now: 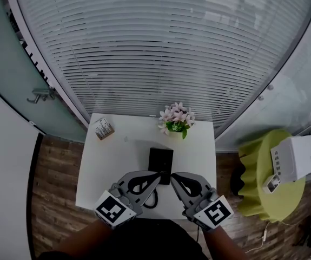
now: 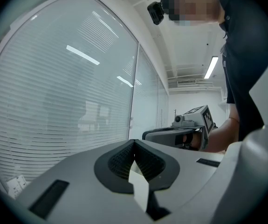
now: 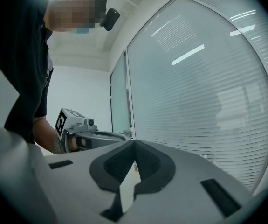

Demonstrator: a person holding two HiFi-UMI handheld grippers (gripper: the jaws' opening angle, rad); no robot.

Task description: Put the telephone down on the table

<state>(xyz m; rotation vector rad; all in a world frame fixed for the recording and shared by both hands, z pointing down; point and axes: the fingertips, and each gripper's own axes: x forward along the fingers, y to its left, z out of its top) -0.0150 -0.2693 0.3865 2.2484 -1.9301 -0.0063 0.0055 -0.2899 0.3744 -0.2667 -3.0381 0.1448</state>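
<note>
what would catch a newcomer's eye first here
Two shut, empty grippers, the left gripper and the right gripper, angle toward each other above the near part of the white table. Just beyond their tips sits the black telephone, with pink flowers at the far edge.

One white worktop (image 1: pixel 124 161) carries three things: one black telephone (image 1: pixel 160 164) near its middle, one pot of pink flowers (image 1: pixel 177 119) at its far edge, and one small box (image 1: pixel 104 129) at its far left corner. Two tongs hang over the near edge: the left tongs (image 1: pixel 156 174) and the right tongs (image 1: pixel 172 175). Beyond the right edge stands one green round stand (image 1: pixel 255 172) bearing two white things, one white case (image 1: pixel 293 157) and one small handset (image 1: pixel 271 183).
</note>
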